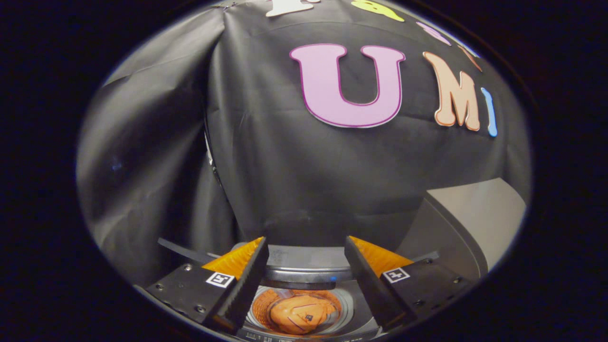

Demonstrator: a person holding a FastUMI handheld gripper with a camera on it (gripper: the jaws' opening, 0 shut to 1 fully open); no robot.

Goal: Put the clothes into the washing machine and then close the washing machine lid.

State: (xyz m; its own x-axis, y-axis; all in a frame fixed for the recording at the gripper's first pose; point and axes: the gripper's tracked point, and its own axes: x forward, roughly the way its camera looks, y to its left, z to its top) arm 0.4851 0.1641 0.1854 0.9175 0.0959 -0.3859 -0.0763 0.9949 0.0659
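With clothes (298,313) already down in the drum of the washing machine (304,266), first step judged complete. Left to right: one finger (242,285), orange bundle in the round opening below and between the fingers, other finger, then raised grey lid (470,223). Gripper (306,280) spread open, holding nothing. Remaining: lower lid, confirm closed.

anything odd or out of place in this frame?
Nothing stands out. The orange garment lies bundled inside the round washing machine drum, nothing hanging over the rim. The grey washing machine lid stands raised, not yet closed. The hand-held gripper is open above the drum, holding nothing.
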